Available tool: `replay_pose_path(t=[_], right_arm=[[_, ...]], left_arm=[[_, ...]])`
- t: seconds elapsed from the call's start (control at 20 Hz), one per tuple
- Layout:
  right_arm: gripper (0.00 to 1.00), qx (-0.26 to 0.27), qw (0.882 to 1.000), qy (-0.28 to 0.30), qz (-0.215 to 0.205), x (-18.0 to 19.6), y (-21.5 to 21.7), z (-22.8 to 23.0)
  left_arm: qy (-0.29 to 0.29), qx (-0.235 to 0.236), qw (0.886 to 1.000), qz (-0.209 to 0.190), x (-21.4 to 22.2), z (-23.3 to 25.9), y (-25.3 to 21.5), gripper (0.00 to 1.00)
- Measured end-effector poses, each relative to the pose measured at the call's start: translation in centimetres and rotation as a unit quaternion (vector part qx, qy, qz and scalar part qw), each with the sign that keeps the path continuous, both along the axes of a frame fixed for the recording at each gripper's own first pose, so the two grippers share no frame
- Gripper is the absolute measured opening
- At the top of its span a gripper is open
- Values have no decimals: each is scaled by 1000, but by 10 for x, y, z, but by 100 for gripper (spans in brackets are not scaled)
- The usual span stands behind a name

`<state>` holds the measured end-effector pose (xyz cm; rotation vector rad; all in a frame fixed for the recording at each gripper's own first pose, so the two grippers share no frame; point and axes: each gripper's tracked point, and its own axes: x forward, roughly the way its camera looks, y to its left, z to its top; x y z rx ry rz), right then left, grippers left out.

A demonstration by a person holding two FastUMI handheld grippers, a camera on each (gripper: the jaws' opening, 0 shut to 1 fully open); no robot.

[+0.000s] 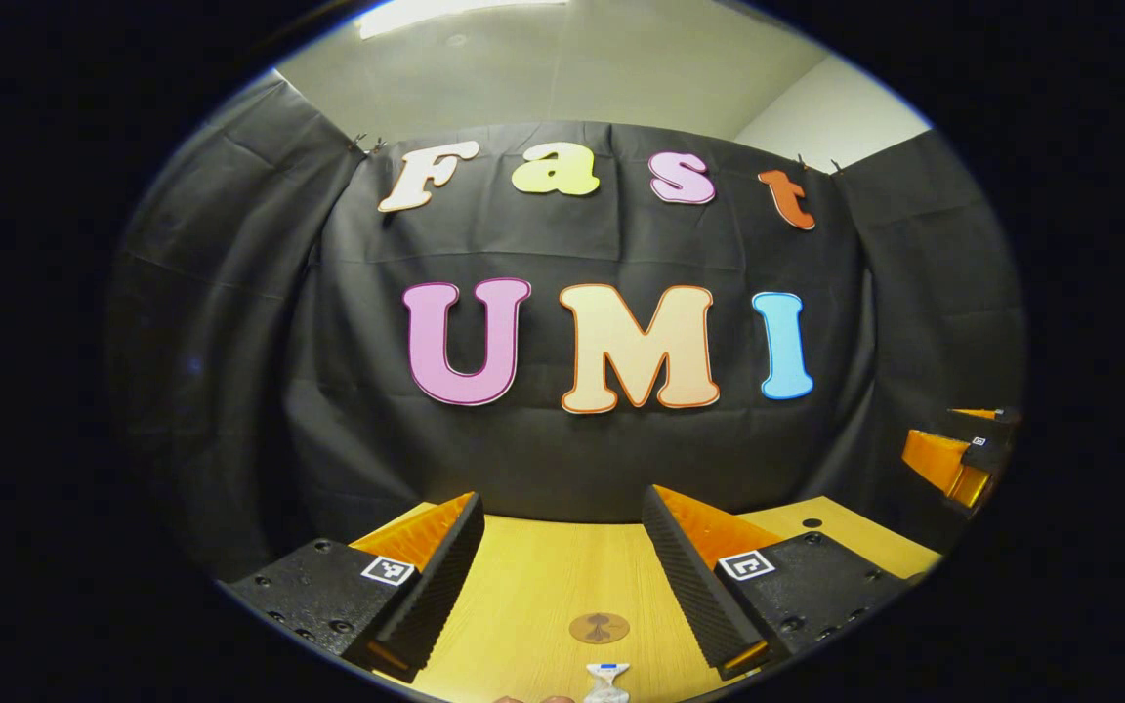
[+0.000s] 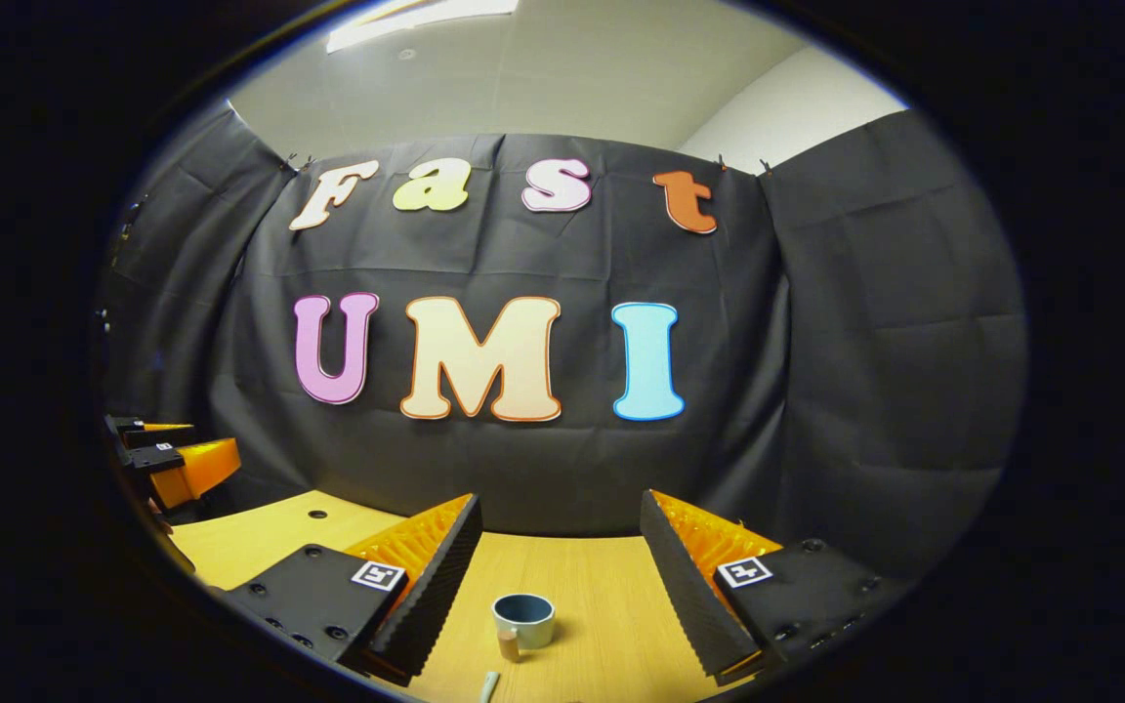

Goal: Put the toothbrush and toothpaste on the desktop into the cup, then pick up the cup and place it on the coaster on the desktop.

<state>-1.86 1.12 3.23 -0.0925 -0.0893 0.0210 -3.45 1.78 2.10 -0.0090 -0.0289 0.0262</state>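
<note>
Both held high over the desktop (image 1: 533,596), jaws spread wide, nothing between them: left gripper (image 1: 562,576), right gripper (image 2: 562,586).

Coaster (image 1: 599,628) low centre in the left gripper view; toothpaste (image 1: 607,682) just below it at the bottom edge, crimped end up-frame, long axis roughly up-down.

Cup (image 2: 524,619) upright at lower centre of the right gripper view, handle toward the bottom. Pale tip, probably the toothbrush (image 2: 489,685), cut off below it; axis unclear.

Risk: tipping the light cup while dropping items in.
</note>
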Motion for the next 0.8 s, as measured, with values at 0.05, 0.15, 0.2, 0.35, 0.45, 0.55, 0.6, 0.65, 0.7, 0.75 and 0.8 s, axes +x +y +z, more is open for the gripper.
replay_pose_path(t=[0.05, 0.15, 0.2, 0.35, 0.45, 0.55, 0.6, 0.65, 0.7, 0.75, 0.8], right_arm=[[100, 2, 1000, 1, 0, -2, -1, 0], [100, 2, 1000, 3, -1, -5, -1, -3], [100, -1, 1000, 4, -1, -6, 0, -4], [100, -8, 1000, 9, 9, -11, 7, -10], [99, -10, 1000, 14, 14, -11, 11, -14], [99, -9, 999, 23, 22, -11, 16, -19], [100, -10, 999, 29, 25, -9, 18, -23], [100, -12, 999, 37, 26, -8, 18, -29], [100, -15, 998, 46, 27, -6, 18, -34], [100, -16, 998, 55, 28, -5, 18, -40], [100, -17, 997, 64, 28, -3, 17, -45]], left_arm=[[0, -1, 1000, 1, -2, -1, 1, 96], [1, 4, 1000, 1, -5, -4, 3, 99], [4, 7, 1000, 1, -6, -6, 4, 99], [6, 9, 1000, -3, -10, -8, 2, 99], [8, 9, 1000, -6, -11, -10, 2, 96], [10, 11, 1000, -10, -11, -11, 1, 96], [11, 13, 1000, -11, -10, -12, 0, 99], [14, 15, 1000, -11, -10, -15, 1, 99], [19, 18, 1000, -11, -9, -19, 0, 99], [24, 20, 999, -11, -8, -23, 0, 99], [27, 21, 999, -13, -8, -25, -1, 96]])
